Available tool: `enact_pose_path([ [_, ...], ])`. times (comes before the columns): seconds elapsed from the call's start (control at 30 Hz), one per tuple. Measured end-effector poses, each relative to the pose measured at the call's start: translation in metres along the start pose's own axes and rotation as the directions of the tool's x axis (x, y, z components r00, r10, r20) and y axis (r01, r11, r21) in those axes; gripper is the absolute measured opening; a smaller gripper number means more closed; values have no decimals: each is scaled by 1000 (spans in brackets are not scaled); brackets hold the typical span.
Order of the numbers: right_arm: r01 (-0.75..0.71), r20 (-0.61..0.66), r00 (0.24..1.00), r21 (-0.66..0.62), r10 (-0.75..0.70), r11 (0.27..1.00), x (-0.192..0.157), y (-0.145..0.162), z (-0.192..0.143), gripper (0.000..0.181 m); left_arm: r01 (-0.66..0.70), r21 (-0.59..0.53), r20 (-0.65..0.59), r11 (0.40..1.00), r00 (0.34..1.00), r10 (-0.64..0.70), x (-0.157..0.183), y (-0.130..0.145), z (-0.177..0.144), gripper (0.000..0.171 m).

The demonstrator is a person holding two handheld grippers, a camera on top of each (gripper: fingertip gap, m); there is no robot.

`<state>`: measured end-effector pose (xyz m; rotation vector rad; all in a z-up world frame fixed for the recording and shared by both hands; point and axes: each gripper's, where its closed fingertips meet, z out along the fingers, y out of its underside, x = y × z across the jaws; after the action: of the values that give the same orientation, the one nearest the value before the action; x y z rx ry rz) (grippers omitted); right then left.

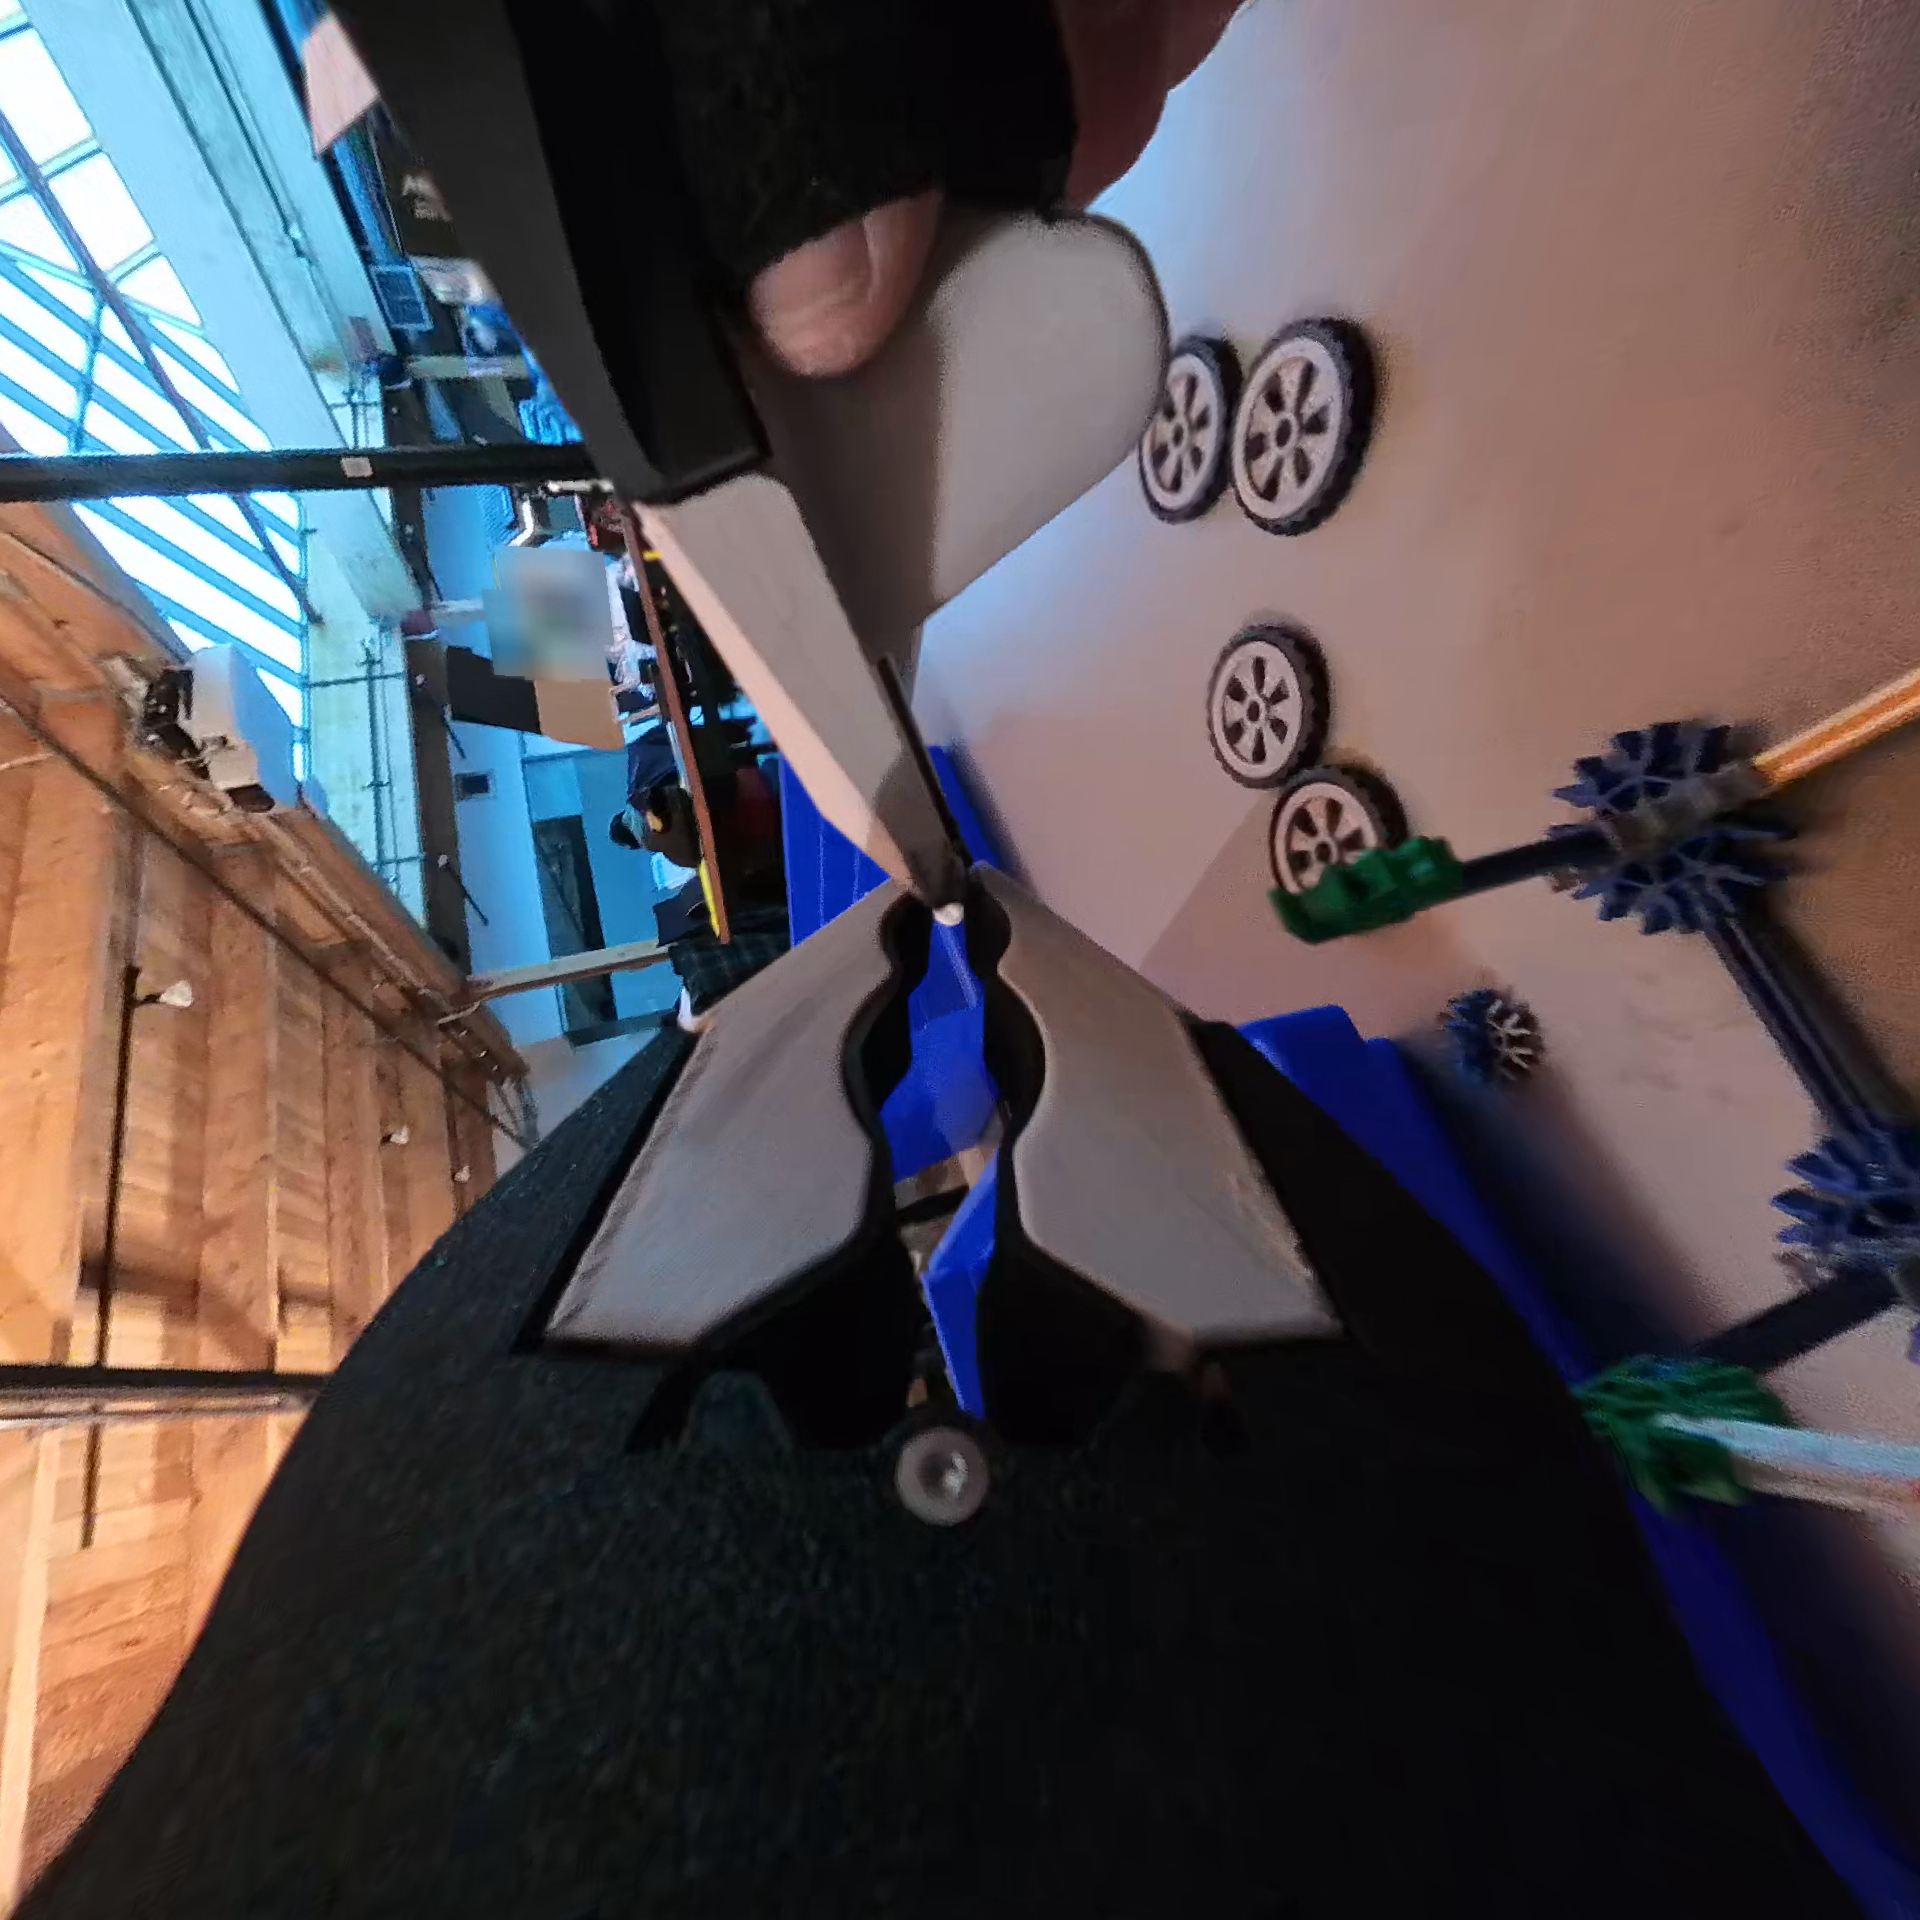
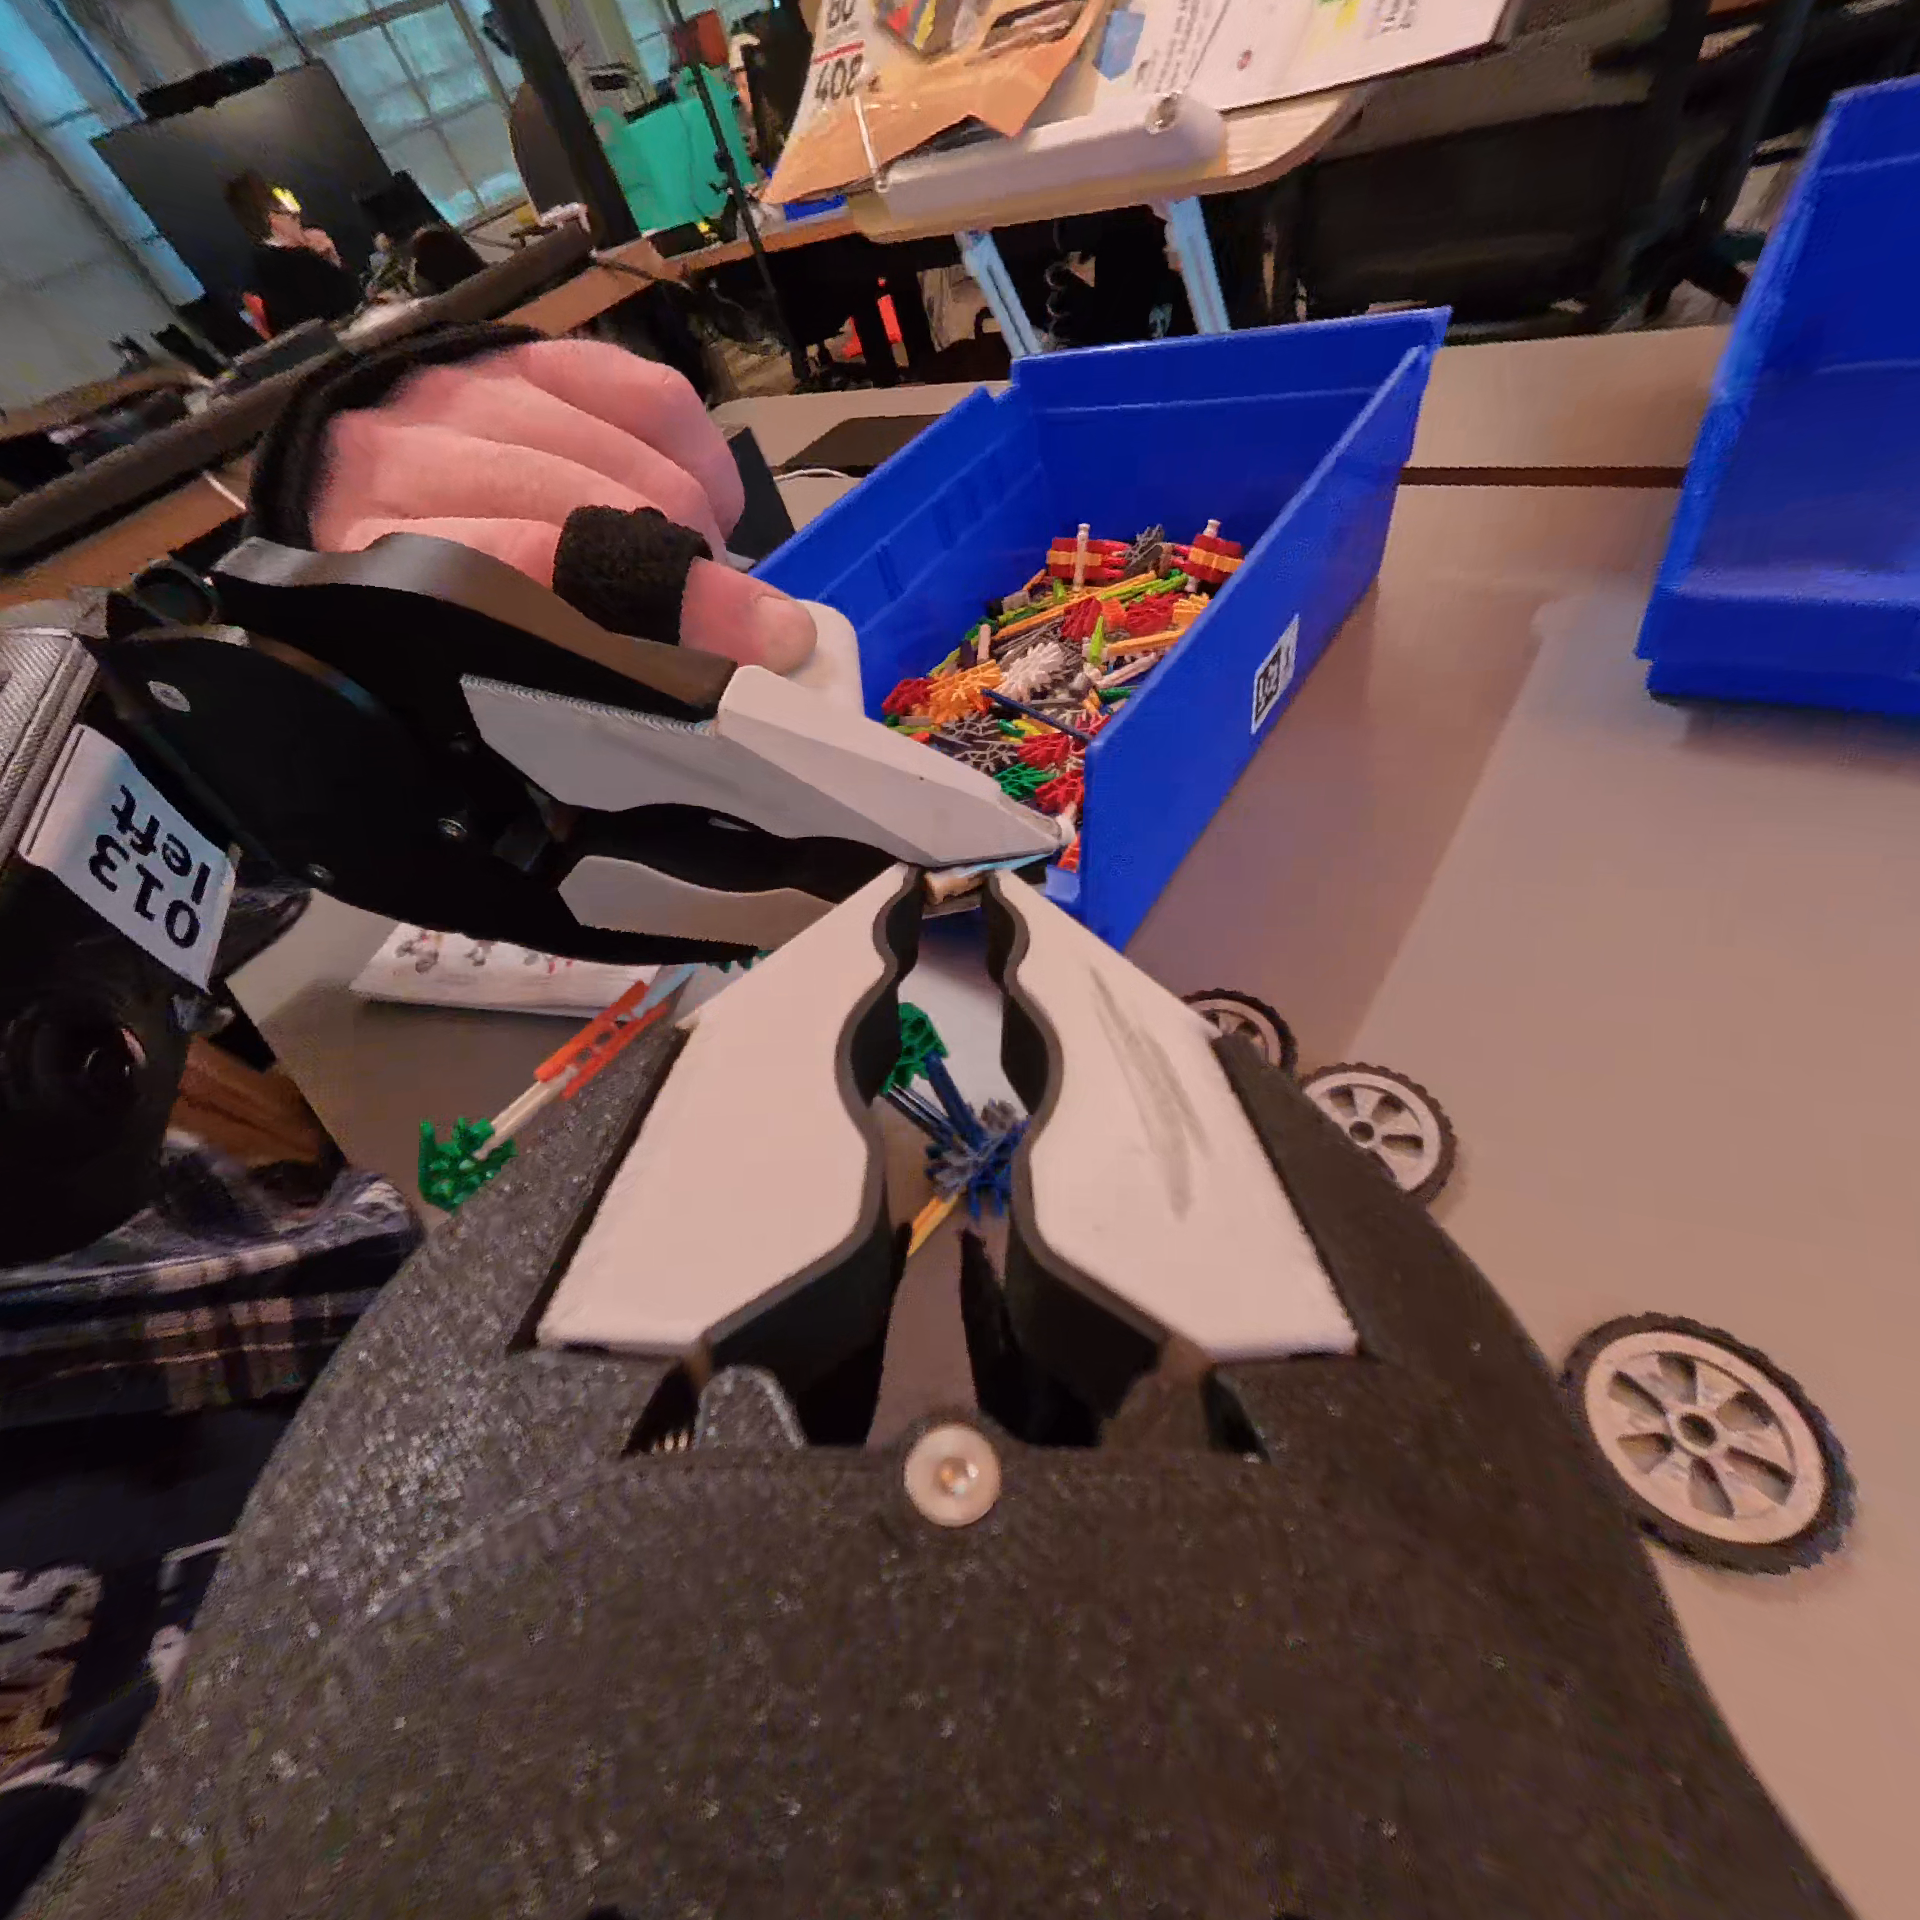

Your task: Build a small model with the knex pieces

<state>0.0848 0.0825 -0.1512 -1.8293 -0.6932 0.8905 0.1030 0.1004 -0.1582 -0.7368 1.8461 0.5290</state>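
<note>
My left gripper [image 1: 945, 902] and my right gripper [image 2: 951, 883] meet tip to tip above the table. Both are shut on one short white rod [image 2: 951, 886], whose end also shows in the left wrist view [image 1: 948, 914]. In the left wrist view the right gripper [image 1: 930, 868] comes in from above, held by a gloved hand [image 1: 831, 291]. In the right wrist view the left gripper [image 2: 1044, 840] comes in from the left, just in front of a blue bin [image 2: 1174, 790]. The bin holds several coloured rods and connectors [image 2: 1081, 665].
Several grey toy wheels lie on the table [image 2: 1704, 1439] [image 1: 1299, 426]. A frame of blue and green connectors and rods lies below the grippers [image 2: 977, 1153] [image 1: 1662, 831]. A second blue bin [image 2: 1808, 416] stands at the right. A paper sheet [image 2: 488, 971] lies at the left.
</note>
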Motion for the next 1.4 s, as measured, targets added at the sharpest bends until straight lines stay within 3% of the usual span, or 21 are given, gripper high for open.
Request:
enact_pose_path([
  [0.1,-52,18,998,-6,52,999,-4,-13,-7,9,102,28,-63,994,993,-100,-11,-4,-9,3],
  [0.23,-7,31,999,-22,8,1000,-23,-23,-6,9,214,-49,29,975,977,-213,-18,-1,-29,3],
  [0.43,145,20,989,45,-146,988,-36,-15,-26,6,41,-71,109,997,993,-33,-19,-24,-36,3],
  [0.57,92,-27,996,68,-91,993,-45,-3,-39,6,118,18,64,993,991,-119,-9,-44,-42,3],
  [0.7,78,-49,996,81,-74,994,-56,1,-46,6,53,54,36,997,998,-55,-9,-52,-52,4],
  [0.93,94,-64,994,80,-89,992,-59,-5,-40,6,150,129,23,980,988,-154,-11,-42,-58,7],
  [1.03,108,-82,991,60,-103,992,-56,-3,-36,6,198,133,-43,971,980,-194,-5,-26,-59,23],
  [1.1,108,-101,990,44,-103,993,-52,2,-36,6,285,109,-155,952,951,-267,4,-10,-57,30],
  [1.2,113,-124,986,3,-112,994,-47,15,-35,6,464,80,-365,882,837,-407,25,2,-53,38],
  [1.27,123,-142,982,-30,-126,992,-44,25,-34,6,524,68,-456,849,773,-441,38,3,-50,38],
  [1.37,103,-138,984,-58,-110,993,-46,37,-32,6,544,45,-544,838,717,-436,56,-5,-46,30],
  [1.4,98,-134,985,-68,-106,993,-46,40,-31,6,534,32,-539,845,721,-435,58,-6,-41,35],
])
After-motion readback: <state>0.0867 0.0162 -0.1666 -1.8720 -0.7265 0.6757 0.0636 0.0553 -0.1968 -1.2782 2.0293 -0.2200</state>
